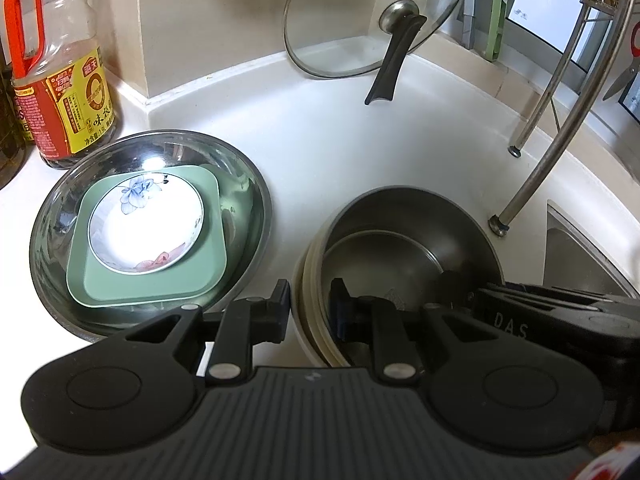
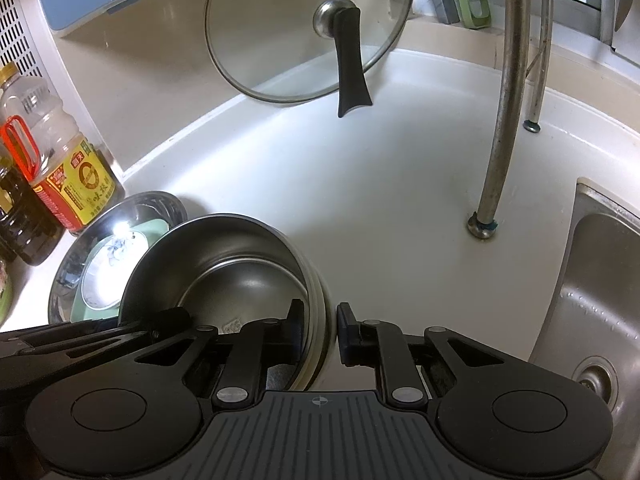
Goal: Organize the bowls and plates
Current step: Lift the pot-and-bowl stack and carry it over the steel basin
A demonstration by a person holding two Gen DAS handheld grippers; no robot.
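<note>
A stack of bowls with a steel bowl [image 1: 412, 236] on top, cream rims under it, stands on the white counter; it also shows in the right wrist view [image 2: 240, 264]. My left gripper [image 1: 310, 310] straddles the stack's left rim, one finger outside, one inside, jaws apart. My right gripper [image 2: 320, 334] straddles the right rim the same way, jaws apart. To the left, a large steel basin [image 1: 248, 184] holds a green square plate [image 1: 212, 264] with a floral white dish [image 1: 146, 228] on it.
A soy sauce bottle [image 1: 68, 92] and dark bottles stand at the far left. A glass pot lid [image 1: 360, 20] leans on the back wall. Metal rack legs [image 1: 532, 184] stand at the right, beside a steel sink [image 2: 600, 280].
</note>
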